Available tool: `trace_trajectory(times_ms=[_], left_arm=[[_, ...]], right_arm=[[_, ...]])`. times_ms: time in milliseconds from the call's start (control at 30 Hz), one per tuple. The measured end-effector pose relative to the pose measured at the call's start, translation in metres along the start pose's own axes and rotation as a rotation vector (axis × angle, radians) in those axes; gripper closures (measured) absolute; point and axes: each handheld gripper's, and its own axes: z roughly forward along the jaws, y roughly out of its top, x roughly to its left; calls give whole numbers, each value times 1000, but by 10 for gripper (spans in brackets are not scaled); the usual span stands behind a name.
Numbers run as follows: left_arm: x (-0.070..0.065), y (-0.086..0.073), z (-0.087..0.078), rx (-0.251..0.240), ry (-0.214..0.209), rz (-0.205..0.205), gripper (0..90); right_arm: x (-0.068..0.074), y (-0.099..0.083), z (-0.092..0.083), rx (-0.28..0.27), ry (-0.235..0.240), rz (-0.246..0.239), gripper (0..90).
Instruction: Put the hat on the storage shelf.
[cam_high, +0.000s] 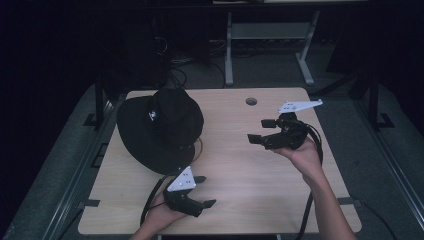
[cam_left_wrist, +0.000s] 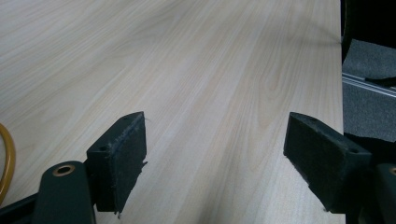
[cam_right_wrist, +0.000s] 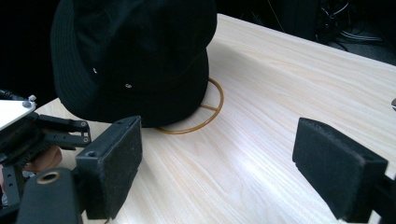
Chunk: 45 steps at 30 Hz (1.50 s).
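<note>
While a person's two forearms are reaching in from the near edge, a pale wood-grain desk (cam_high: 240, 165) is sitting in a dark room, with a grey metal frame (cam_high: 270, 45) standing on the floor beyond its far edge and a small round hole (cam_high: 251, 101) showing near that edge. Nothing is lying between the two tools on the bare middle of the desk.

A black bucket hat (cam_high: 160, 127) is resting on the left part of the desk, its wide brim spreading flat and its soft crown slumping; a small white mark is showing on the crown. It is sitting on a thin yellow wire ring (cam_right_wrist: 212, 109), which is peeking out from under the brim on the side toward the desk's middle. The hat is roughly round, so no long axis is showing, and its crown is pointing up.

The left hand-held gripper (cam_high: 205, 192) is hovering near the front edge, just in front of the hat, its jaws spread wide and holding nothing, pointing right. The right hand-held gripper (cam_high: 260, 131) is hanging over the right side, jaws also wide and empty, aiming left toward the hat.
</note>
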Motion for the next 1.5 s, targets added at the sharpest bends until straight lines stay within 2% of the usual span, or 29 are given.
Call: trace_trajectory(times_ms=[167,733,1100,1500], left_arm=[[1,0,0,2,5,-7,177],[0,-1,0,2,10,-14,173],[0,-2,1,5,12,-19,173],[-1,-2,1,3,5,-17,173]], right_arm=[[-1,-8,-2,-1,-3,7,154],[-5,-40,-16,-6,-30,36,154],[-10,-62,-23,3,-38,75,154],[-19,-91,-35,-28,-75,125,154]])
